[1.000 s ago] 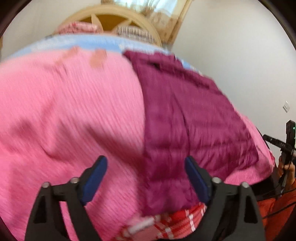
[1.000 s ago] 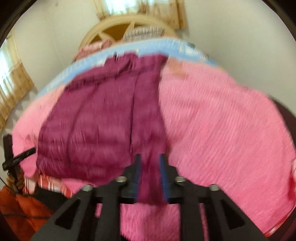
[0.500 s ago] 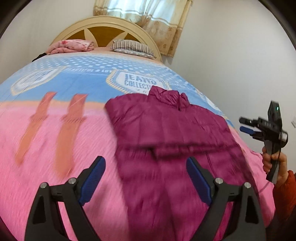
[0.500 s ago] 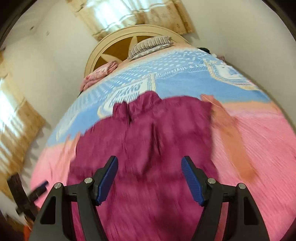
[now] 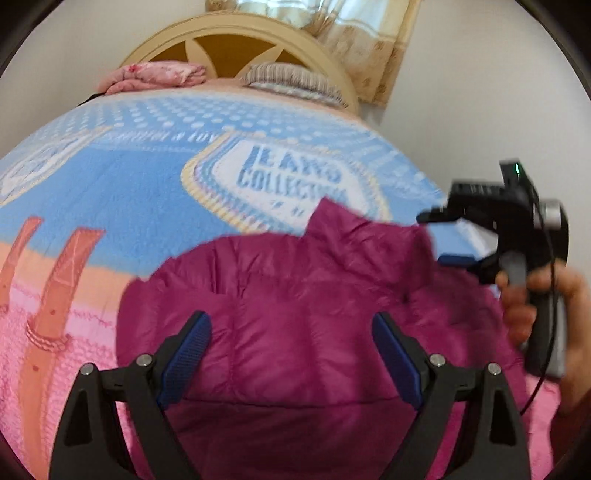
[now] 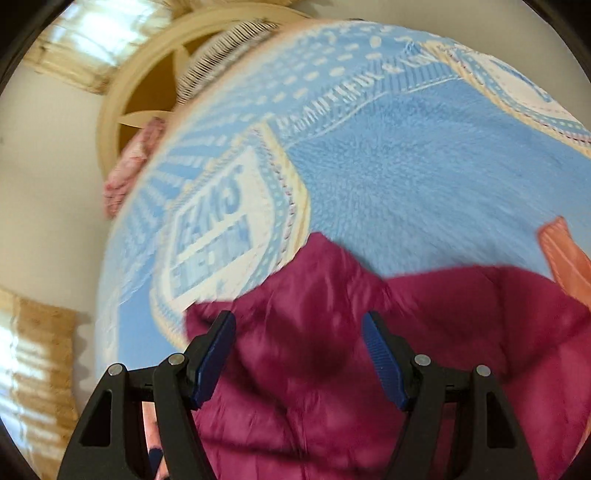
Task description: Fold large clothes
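Magenta quilted jacket (image 5: 295, 314) lying flat on the bed (image 5: 110, 192), collar toward the headboard (image 5: 229, 33), over the boundary between the blanket's blue and pink zones. Left gripper (image 5: 291, 354) above the jacket's near part, jaws wide apart, nothing between the pads. Right gripper (image 6: 299, 354) above the collar area, jaws likewise apart and empty; in the left view it appears at the bed's right edge, held by a hand (image 5: 546, 317). Blanket lettering: "COLLECTION" on a badge (image 5: 284, 181); "BEAUTIFUL" on a band (image 6: 354, 96). Blanket left of the jacket lies bare. Two pillows (image 5: 155, 74) sit at the headboard.
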{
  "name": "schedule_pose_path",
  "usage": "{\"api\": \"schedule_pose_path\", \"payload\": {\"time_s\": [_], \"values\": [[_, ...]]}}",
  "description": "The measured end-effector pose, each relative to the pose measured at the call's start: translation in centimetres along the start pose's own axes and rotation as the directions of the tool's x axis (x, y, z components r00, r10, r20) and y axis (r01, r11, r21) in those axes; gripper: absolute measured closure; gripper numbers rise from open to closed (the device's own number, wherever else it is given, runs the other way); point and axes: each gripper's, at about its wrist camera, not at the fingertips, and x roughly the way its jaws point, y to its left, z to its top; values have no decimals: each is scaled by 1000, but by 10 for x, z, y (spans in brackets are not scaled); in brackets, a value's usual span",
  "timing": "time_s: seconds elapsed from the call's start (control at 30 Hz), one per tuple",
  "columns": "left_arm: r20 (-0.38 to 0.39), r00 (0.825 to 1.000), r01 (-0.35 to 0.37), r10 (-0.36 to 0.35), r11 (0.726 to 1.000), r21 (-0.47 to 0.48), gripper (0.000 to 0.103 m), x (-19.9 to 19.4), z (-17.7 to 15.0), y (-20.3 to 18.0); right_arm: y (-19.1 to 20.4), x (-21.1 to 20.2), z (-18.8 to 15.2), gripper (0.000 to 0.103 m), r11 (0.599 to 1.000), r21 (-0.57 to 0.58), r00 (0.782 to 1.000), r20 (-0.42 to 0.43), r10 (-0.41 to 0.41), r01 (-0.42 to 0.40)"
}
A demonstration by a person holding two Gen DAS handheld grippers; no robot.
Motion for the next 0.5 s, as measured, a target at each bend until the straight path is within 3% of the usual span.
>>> {"api": "schedule_pose_path", "payload": {"time_s": [0.17,0.23,0.3,0.4,0.5], "values": [[22,998,-62,60,997,53,12,4,-20,-4,3,25,-1,33,999,-26,996,-78,-44,42],[31,997,-69,67,996,65,11,4,-23,-6,2,20,-9,57,994,-79,993,-86,-77,70],[32,997,-70,68,995,67,11,5,-25,-6,-6,11,-16,90,992,-106,991,-112,-77,65],[30,997,-66,65,996,65,11,7,-23,-6,-28,-4,-25,100,982,-147,985,-102,-136,121],[26,998,-57,56,997,56,11,8,-23,-4,-64,-9,-29,103,983,-117,983,-98,-153,142]]}}
